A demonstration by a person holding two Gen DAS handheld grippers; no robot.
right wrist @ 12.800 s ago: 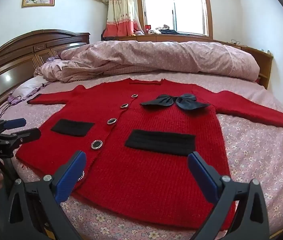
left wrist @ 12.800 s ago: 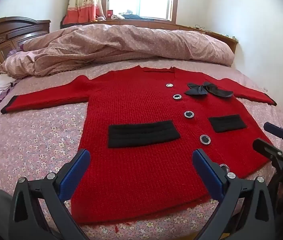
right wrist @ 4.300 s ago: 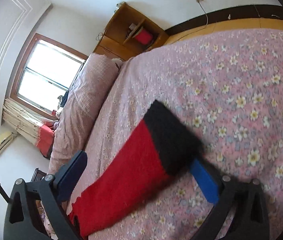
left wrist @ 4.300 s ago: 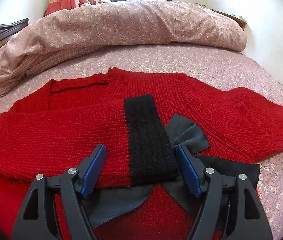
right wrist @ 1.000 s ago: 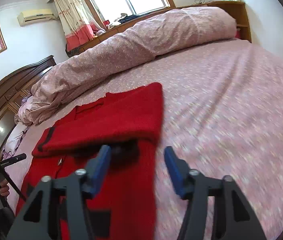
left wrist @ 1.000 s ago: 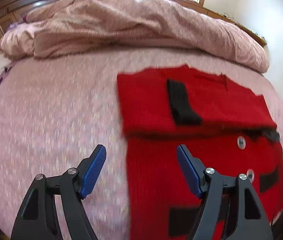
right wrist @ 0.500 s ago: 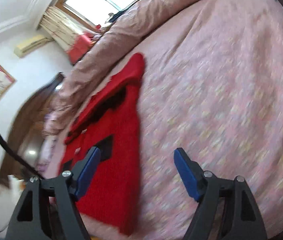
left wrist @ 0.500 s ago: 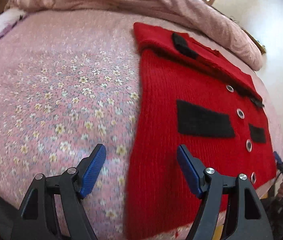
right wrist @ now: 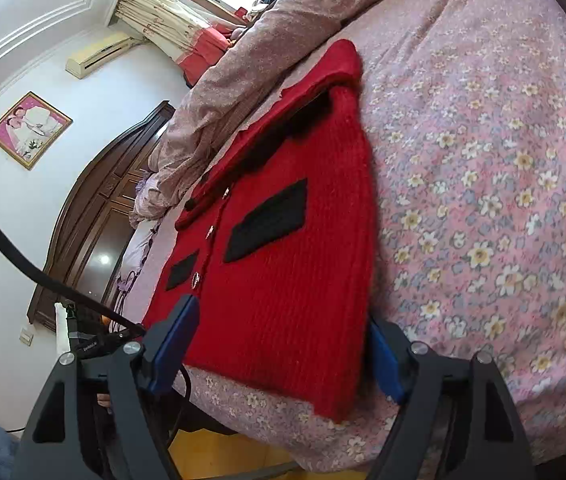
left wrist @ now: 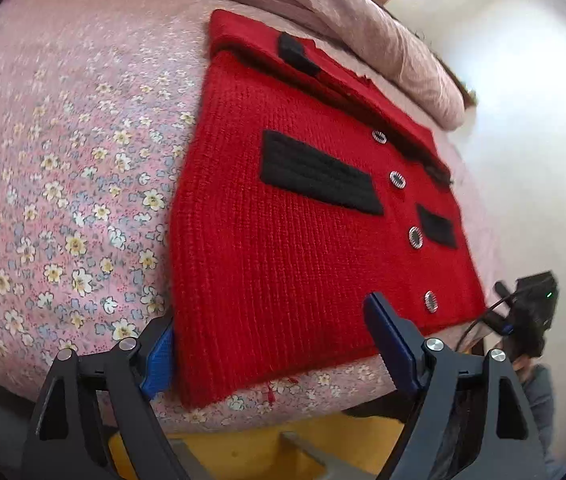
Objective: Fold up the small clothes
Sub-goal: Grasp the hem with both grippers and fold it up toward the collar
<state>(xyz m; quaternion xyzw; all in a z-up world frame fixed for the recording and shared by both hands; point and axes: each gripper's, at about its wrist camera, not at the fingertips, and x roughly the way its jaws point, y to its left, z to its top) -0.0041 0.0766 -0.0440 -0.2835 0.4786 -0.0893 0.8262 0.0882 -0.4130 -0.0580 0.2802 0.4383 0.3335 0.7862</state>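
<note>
A red knit cardigan (left wrist: 283,216) with black pockets and round buttons lies flat on the floral bedspread (left wrist: 63,168), both sleeves folded across its chest. My left gripper (left wrist: 273,346) is open, its jaws straddling the hem's left corner at the bed's near edge. The cardigan also shows in the right wrist view (right wrist: 283,280). My right gripper (right wrist: 279,344) is open, its jaws straddling the hem's right corner. Neither gripper holds anything.
A rumpled pink duvet (right wrist: 251,68) lies along the far side of the bed. A dark wooden headboard (right wrist: 95,220) stands on the left. The bed edge and yellow floor (left wrist: 263,452) are just below the grippers. Bare bedspread (right wrist: 503,200) lies right of the cardigan.
Both grippers have dropped down and moved in to the cardigan's bottom hem, one at each corner. The cardigan has not moved.
</note>
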